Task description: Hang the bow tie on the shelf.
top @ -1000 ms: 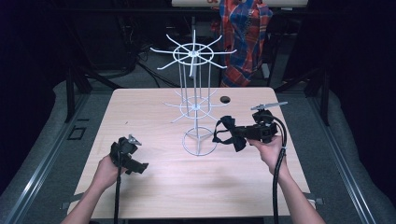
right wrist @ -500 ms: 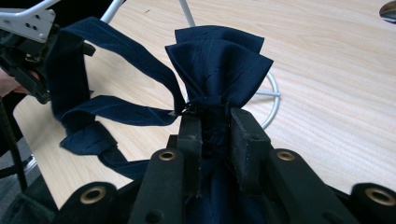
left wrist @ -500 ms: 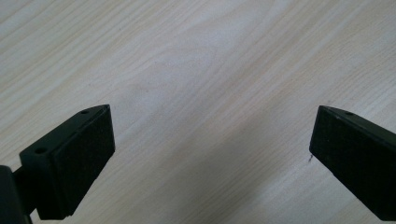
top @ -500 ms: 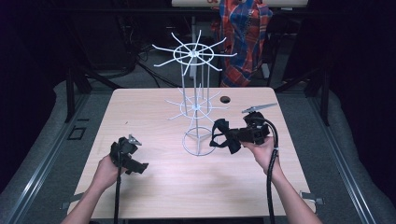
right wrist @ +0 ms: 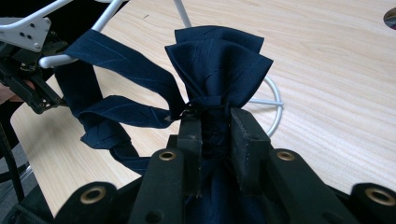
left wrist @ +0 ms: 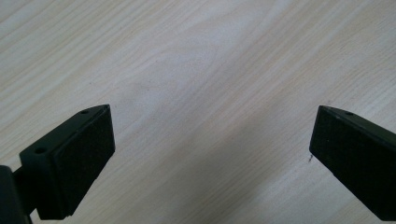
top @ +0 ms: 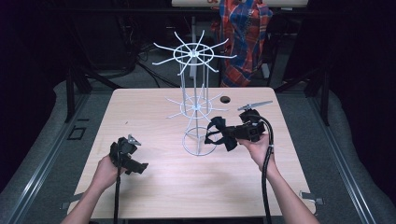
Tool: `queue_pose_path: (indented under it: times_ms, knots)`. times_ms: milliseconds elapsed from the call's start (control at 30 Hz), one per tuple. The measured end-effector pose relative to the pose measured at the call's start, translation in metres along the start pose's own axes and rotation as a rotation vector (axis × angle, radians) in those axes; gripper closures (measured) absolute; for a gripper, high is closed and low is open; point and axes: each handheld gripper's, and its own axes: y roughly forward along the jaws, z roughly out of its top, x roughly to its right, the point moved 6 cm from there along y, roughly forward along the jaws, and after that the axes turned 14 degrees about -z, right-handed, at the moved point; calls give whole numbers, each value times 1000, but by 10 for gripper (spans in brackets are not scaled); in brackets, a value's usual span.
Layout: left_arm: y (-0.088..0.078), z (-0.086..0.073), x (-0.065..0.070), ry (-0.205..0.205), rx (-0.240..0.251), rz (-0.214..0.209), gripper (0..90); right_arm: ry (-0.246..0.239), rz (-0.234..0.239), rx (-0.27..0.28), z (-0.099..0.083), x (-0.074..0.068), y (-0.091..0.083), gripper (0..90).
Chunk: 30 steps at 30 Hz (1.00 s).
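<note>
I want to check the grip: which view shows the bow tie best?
The right gripper view: the dark blue bow tie sits close, pinched at its knot between the right gripper's jaws. The high view shows it small beside the wire rack.

From my end the table (top: 154, 116) is pale matt wood grain, the rack (top: 196, 93) thin glossy white wire. The bow tie (right wrist: 205, 65) I'm pinching is dark navy woven cloth, creased; gripper pads (left wrist: 81, 154) look matt black, slightly rough.
</note>
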Motion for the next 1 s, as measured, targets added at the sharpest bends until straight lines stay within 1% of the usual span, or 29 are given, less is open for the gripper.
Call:
queue_pose_path:
  times_ms: [33,167,267,333,533,667,767,867,900,967,1000]
  knots:
    - [0,0,0,2,2,-1,1,4,-6,3,3,0,2,749]
    - [-1,0,0,0,5,1,1,-8,-10,11,10,-4,6,749]
    - [0,-1,-1,-4,3,0,1,-21,-17,15,13,-6,9,749]
    - [0,-1,-1,-3,4,-2,1,-21,-20,18,14,-8,11,749]
    - [0,-1,-1,-3,5,-4,1,-26,-25,22,17,-11,16,749]
    - [1,-1,-1,-3,9,-3,1,-17,-33,26,20,-11,18,750]
    - [0,0,1,10,8,-13,1,-26,-30,20,18,-13,20,749]
    - [1,0,1,10,4,-13,1,-38,-25,11,17,-13,22,746]
    - [1,0,1,11,10,-10,0,-35,-17,8,16,-14,22,746]
    - [0,0,-1,5,12,-5,0,-40,-17,15,16,-15,25,746]
    - [0,0,-2,-2,17,-3,1,-48,-17,6,15,-15,25,746]
